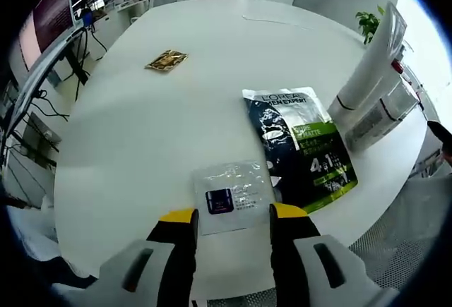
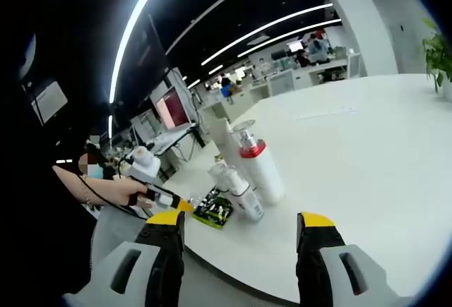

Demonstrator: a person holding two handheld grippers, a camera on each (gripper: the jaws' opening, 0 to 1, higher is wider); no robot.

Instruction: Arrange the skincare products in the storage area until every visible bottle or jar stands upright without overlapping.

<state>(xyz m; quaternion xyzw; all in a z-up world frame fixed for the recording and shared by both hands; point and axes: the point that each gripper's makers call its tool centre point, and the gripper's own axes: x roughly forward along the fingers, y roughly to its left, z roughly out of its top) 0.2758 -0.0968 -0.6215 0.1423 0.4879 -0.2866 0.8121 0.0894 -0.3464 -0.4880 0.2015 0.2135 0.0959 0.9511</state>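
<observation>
On the white table [image 1: 141, 137], a small clear sachet [image 1: 233, 193] with a dark blue square lies just ahead of my left gripper [image 1: 233, 215], whose jaws are open and empty. Beside it lies a black-and-green sachet [image 1: 300, 145]. A cluster of white tubes and bottles [image 1: 374, 88] stands or leans at the right edge. In the right gripper view the same cluster shows a white bottle with a red band [image 2: 258, 162], white tubes [image 2: 236, 183] and the green sachet [image 2: 215, 208]. My right gripper [image 2: 241, 219] is open and well short of them. A hand holds the left gripper [image 2: 182, 205].
A gold sachet [image 1: 167, 60] lies alone further out on the table. A potted plant [image 1: 367, 23] stands beyond the far rim. The table edge [image 1: 367, 208] runs close behind the sachets. A person's arm [image 2: 99, 190] reaches in from the left, with office desks behind.
</observation>
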